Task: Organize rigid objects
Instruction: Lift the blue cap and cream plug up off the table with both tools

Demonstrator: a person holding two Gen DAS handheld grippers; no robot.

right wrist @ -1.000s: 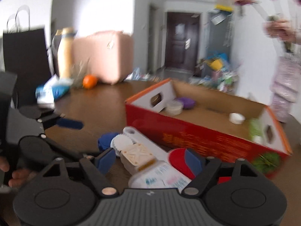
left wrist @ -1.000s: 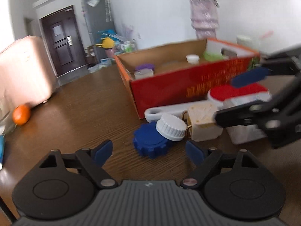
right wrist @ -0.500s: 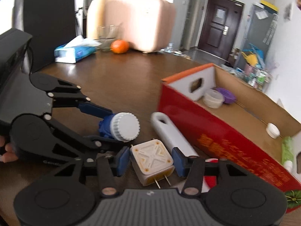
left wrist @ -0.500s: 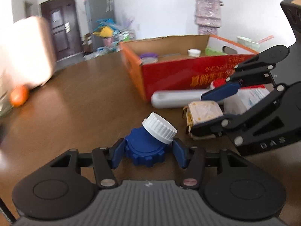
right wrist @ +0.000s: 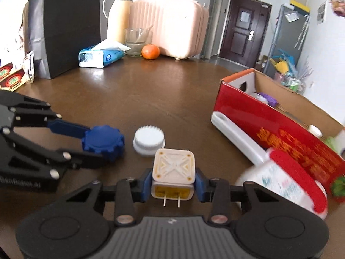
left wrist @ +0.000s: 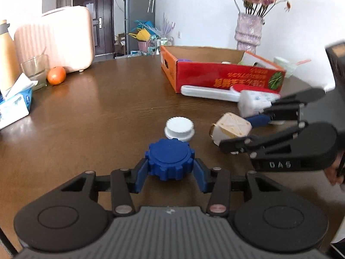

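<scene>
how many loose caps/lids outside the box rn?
2. The blue ridged cap is clamped in the left gripper; the white cap sits free on the table just past it. More caps lie inside the red box, partly hidden by its wall.

A dark brown wood-grain tabletop (left wrist: 90, 112) fills the foreground under bright daylight. White walls (left wrist: 200, 15) enclose the room. A dark brown door (right wrist: 242, 30) stands in the far wall, with a grey refrigerator (left wrist: 139, 15) beside it. A pink suitcase (right wrist: 172, 28) stands past the tabletop's far edge.
</scene>
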